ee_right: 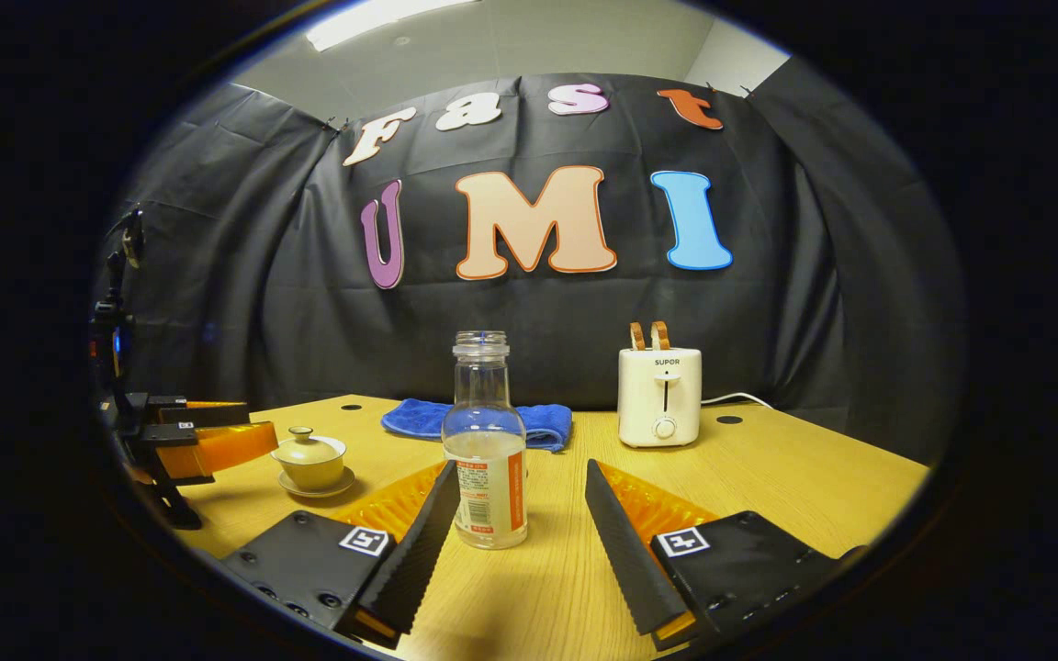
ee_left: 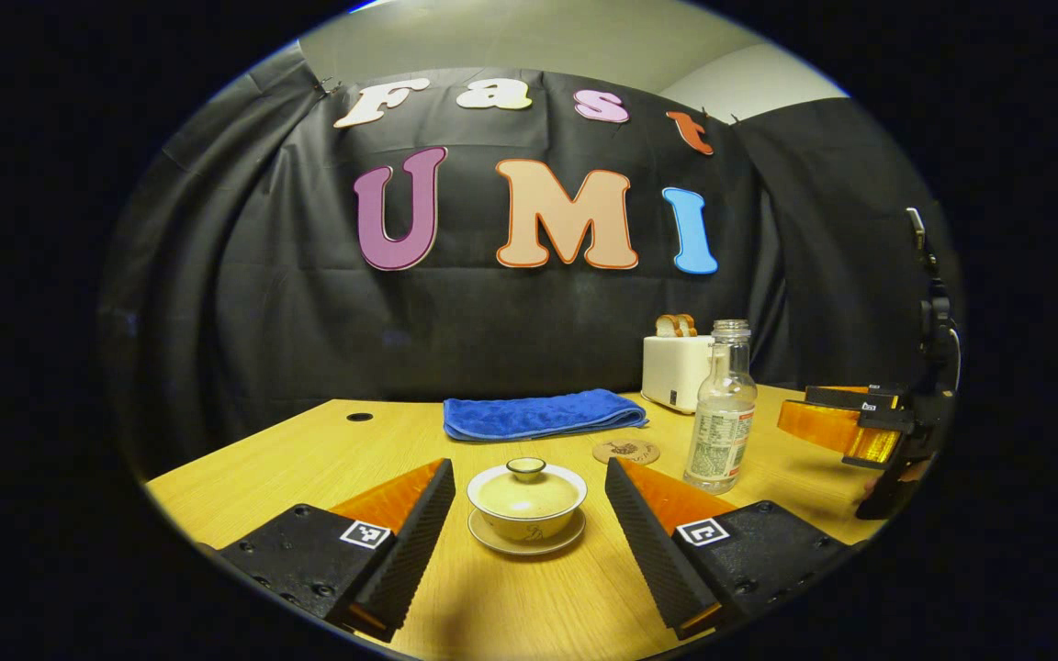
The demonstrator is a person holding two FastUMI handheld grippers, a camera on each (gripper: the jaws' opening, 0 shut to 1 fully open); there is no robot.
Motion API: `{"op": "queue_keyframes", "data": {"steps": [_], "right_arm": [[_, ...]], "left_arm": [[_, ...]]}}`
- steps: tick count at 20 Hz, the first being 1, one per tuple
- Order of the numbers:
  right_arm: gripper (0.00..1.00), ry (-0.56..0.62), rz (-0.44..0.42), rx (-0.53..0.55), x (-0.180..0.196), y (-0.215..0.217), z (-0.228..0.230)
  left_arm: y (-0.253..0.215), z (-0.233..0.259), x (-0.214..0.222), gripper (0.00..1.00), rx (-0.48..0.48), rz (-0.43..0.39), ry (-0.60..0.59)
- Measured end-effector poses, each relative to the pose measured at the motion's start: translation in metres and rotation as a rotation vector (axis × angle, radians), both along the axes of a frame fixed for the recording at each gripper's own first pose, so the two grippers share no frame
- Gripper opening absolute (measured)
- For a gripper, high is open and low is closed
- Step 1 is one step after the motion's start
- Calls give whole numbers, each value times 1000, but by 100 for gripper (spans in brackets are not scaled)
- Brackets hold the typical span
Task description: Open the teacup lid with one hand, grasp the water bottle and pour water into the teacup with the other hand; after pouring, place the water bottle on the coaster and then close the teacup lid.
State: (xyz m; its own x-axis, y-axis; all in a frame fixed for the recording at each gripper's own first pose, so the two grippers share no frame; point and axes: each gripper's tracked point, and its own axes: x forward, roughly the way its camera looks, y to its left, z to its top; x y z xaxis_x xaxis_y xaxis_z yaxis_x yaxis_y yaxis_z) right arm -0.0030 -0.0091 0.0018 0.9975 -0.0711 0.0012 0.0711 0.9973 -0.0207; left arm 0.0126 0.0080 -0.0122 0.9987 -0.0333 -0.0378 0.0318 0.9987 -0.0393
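Left gripper [ee_left: 529, 528]: jaws spread wide, holding nothing, straddling the line to the teacup [ee_left: 526, 508], which sits straight ahead on its saucer with the lid [ee_left: 526, 476] on, knob up. Right gripper [ee_right: 515, 537]: jaws likewise apart and empty, the water bottle [ee_right: 487, 441] upright dead ahead, uncapped, long axis vertical. Coaster [ee_left: 626, 451] lies on the table [ee_left: 400, 431] just beside the bottle, between it and the blue towel [ee_left: 538, 413]. Judgement: left takes the lid, right the bottle.
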Motion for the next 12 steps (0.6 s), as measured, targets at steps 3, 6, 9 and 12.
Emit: {"op": "queue_keyframes", "data": {"steps": [3, 6, 9, 12], "right_arm": [[89, 0, 4, 0, 0, 1, 0], [89, 1, 10, 0, 0, 2, 0], [89, 1, 13, 1, 0, 2, 0], [93, 2, 16, 1, 0, 2, 0]], "left_arm": [[3, -2, 15, 96, 0, 0, 4], [7, -5, 32, 97, 1, 8, 16], [6, -9, 41, 96, 8, -1, 45], [3, -14, 49, 96, 14, -18, 76]]}}
